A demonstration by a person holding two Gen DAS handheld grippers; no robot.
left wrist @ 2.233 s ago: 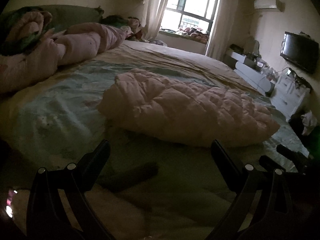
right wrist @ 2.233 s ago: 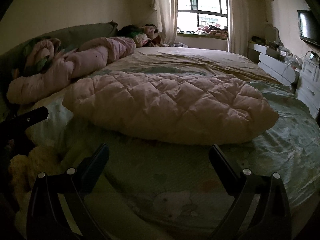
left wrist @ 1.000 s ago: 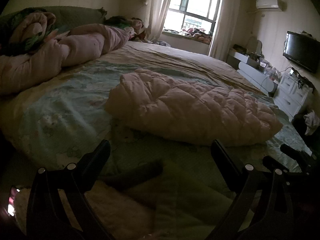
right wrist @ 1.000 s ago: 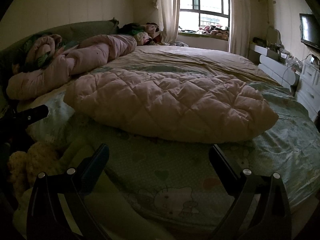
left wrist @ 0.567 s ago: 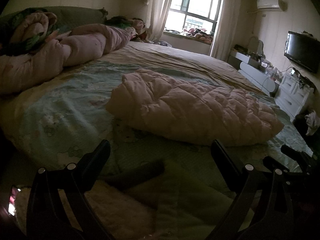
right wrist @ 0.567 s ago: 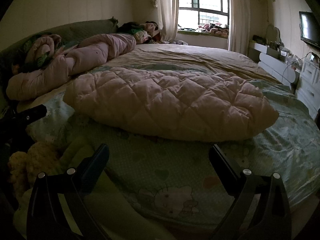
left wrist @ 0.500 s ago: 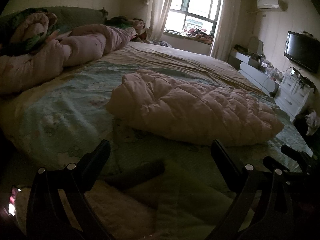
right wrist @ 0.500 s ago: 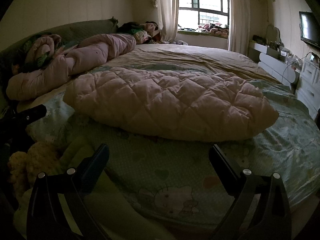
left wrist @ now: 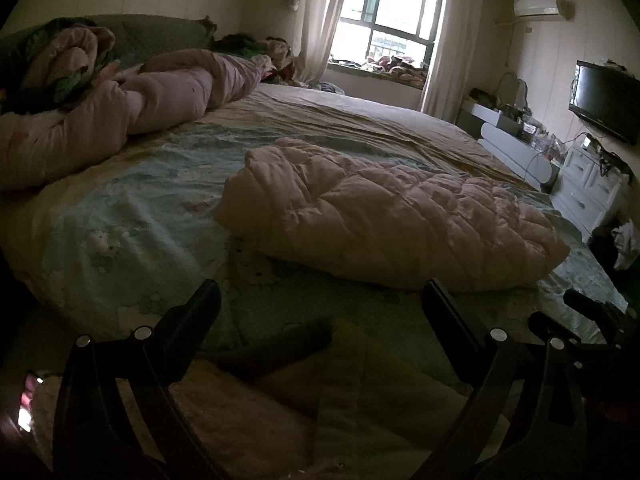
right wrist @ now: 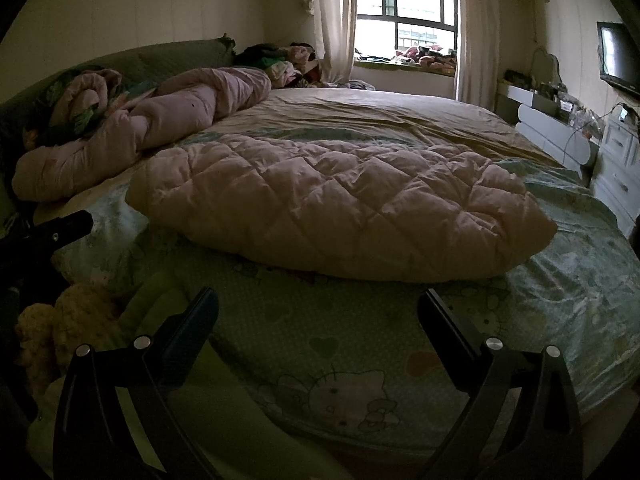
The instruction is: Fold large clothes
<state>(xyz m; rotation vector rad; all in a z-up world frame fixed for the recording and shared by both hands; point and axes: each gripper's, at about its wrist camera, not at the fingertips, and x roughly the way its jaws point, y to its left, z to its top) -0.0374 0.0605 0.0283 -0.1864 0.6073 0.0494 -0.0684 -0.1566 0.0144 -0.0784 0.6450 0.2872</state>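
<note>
A pale pink quilted garment (left wrist: 384,216) (right wrist: 340,208) lies folded into a long padded bundle across the near half of the bed. My left gripper (left wrist: 320,304) is open, held off the bed's near edge, short of the bundle and clear of it. My right gripper (right wrist: 318,308) is open too, facing the bundle's long side with nothing between its fingers. Each gripper shows at the other view's edge: the right one (left wrist: 592,320) at the far right, the left one (right wrist: 60,226) at the far left.
The bed (right wrist: 360,336) has a pale green cartoon-print sheet. A rolled pink duvet (right wrist: 160,132) and more bedding lie along the headboard at left. A yellowish fuzzy item (right wrist: 68,320) sits low left. White drawers (left wrist: 588,188), a TV (left wrist: 604,100) and a window (right wrist: 404,16) stand beyond.
Both views have shifted only slightly; the bundle sits a little further right in the left wrist view. The garment and both open grippers are otherwise as before.
</note>
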